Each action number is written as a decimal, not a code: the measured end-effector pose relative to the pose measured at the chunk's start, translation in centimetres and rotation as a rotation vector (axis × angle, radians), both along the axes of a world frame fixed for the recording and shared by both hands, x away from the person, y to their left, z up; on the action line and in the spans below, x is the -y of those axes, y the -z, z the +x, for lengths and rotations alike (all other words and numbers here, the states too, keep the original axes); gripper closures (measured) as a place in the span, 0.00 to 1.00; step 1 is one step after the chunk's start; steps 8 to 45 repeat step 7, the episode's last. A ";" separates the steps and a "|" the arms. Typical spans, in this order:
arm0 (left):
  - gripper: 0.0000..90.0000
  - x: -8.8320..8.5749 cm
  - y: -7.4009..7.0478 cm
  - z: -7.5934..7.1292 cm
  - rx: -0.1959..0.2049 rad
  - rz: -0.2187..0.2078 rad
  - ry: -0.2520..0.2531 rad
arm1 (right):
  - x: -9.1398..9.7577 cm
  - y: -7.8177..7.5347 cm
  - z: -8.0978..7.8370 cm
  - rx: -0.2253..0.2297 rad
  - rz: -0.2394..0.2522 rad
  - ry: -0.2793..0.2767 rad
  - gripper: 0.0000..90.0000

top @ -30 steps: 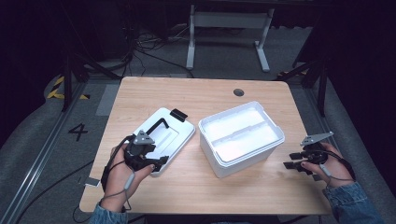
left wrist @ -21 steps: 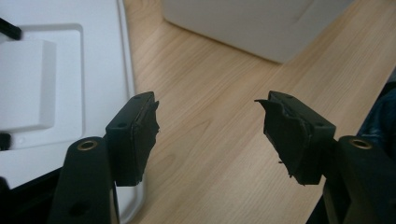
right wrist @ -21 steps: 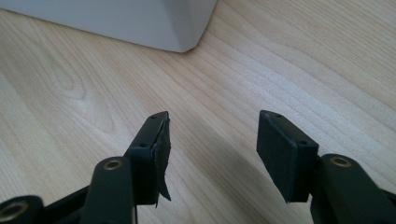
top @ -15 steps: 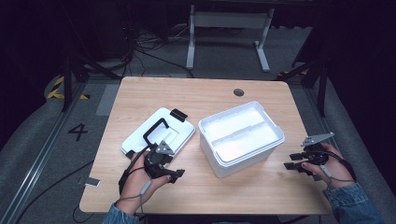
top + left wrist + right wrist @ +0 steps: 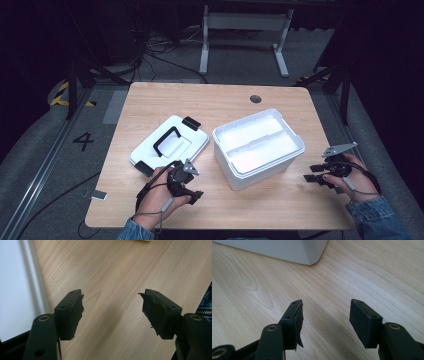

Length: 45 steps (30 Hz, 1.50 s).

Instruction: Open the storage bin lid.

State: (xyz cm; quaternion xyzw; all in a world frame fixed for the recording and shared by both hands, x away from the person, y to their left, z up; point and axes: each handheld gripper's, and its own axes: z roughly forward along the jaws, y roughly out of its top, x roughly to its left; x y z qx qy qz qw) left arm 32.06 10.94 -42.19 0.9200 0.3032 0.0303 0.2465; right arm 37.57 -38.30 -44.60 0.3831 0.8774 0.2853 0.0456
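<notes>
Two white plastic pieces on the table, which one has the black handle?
The flat lid, lying left of the open box. It carries a black handle and black clips at two ends; the box is a deep, divided tub with neither. The left gripper is nearest the lid.

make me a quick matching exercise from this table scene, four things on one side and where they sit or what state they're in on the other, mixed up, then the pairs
Things:
1. lid
2. white box
3. left gripper
4. right gripper

Places or states:
A. open and lidless, with a divider across its inside
B. jaws open, over bare wood near the table's right edge
C. lying flat on the table, black handle up, left of the box
D. jaws open, at the table's front, just in front of the lid

Pairs: 1-C, 2-A, 3-D, 4-B
</notes>
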 end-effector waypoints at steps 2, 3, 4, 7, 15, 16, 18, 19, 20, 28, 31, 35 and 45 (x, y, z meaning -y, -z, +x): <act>0.37 0.1 0.1 0.0 -0.012 0.008 0.008 | -0.1 0.1 0.0 -0.001 -0.002 0.000 0.50; 0.37 0.1 0.2 0.0 -0.017 0.013 0.010 | -0.1 0.1 0.0 -0.001 -0.002 0.000 0.50; 0.37 0.1 0.3 0.1 -0.023 0.015 0.014 | -0.1 0.1 0.0 0.000 -0.001 0.000 0.50; 0.37 0.2 0.4 0.1 -0.039 0.010 0.015 | -0.1 0.1 0.0 0.001 -0.004 0.000 0.50; 0.37 0.2 0.4 0.1 -0.039 0.010 0.015 | -0.1 0.1 0.0 0.001 -0.004 0.000 0.50; 0.37 0.2 0.4 0.1 -0.039 0.010 0.015 | -0.1 0.1 0.0 0.001 -0.004 0.000 0.50; 0.37 0.2 0.4 0.1 -0.039 0.010 0.015 | -0.1 0.1 0.0 0.001 -0.004 0.000 0.50; 0.37 0.2 0.4 0.1 -0.039 0.010 0.015 | -0.1 0.1 0.0 0.001 -0.004 0.000 0.50; 0.37 0.2 0.4 0.1 -0.039 0.010 0.015 | -0.1 0.1 0.0 0.001 -0.004 0.000 0.50; 0.37 0.2 0.4 0.1 -0.039 0.010 0.015 | -0.1 0.1 0.0 0.001 -0.004 0.000 0.50; 0.37 0.2 0.4 0.1 -0.039 0.010 0.015 | -0.1 0.1 0.0 0.001 -0.004 0.000 0.50; 0.37 0.2 0.4 0.1 -0.039 0.010 0.015 | -0.1 0.1 0.0 0.001 -0.004 0.000 0.50; 0.37 0.2 0.4 0.1 -0.039 0.010 0.015 | -0.1 0.1 0.0 0.001 -0.004 0.000 0.50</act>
